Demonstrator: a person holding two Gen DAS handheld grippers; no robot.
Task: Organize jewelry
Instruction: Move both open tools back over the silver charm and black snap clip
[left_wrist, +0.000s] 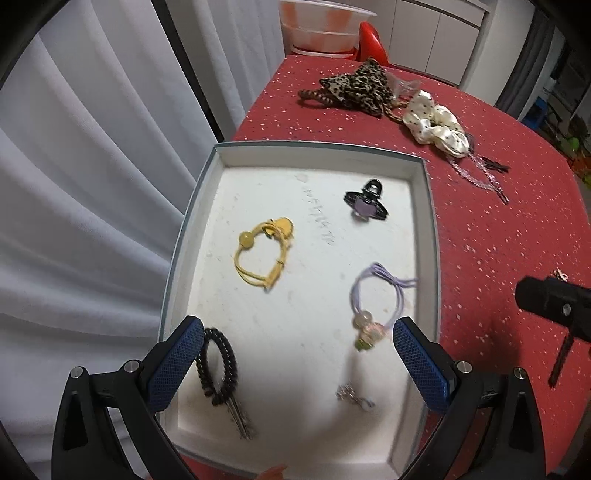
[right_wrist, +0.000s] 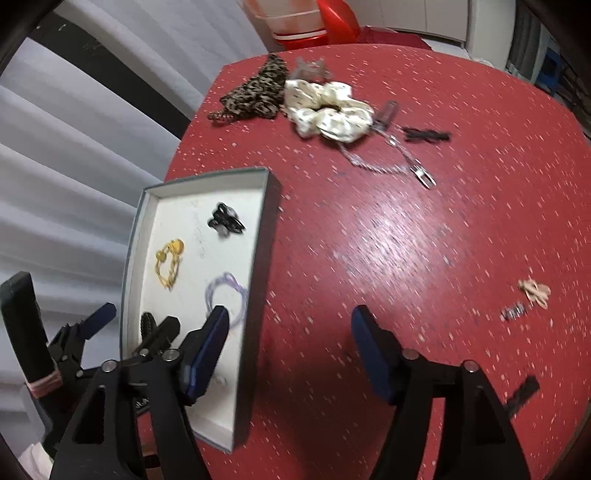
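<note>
A white box tray (left_wrist: 325, 155) (right_wrist: 266, 221) sits on the red table. It holds a yellow hair tie (left_wrist: 264, 251) (right_wrist: 169, 267), a purple hair tie with beads (left_wrist: 373, 306) (right_wrist: 227, 295), a black claw clip (left_wrist: 365, 206) (right_wrist: 225, 220), a black spiral tie (left_wrist: 218, 365) (right_wrist: 147, 321) and a small silver piece (left_wrist: 352, 397). My left gripper (left_wrist: 295, 365) is open and empty above the tray's near end. My right gripper (right_wrist: 290, 354) is open and empty over the table beside the tray's right wall.
On the far table lie a leopard scrunchie (left_wrist: 358, 88) (right_wrist: 258, 92), a white dotted scrunchie (left_wrist: 436, 123) (right_wrist: 328, 110), a silver chain (right_wrist: 384, 158), black clips (right_wrist: 426, 134), a pink clip (right_wrist: 535, 291) and a small silver item (right_wrist: 513, 314). A curtain hangs left.
</note>
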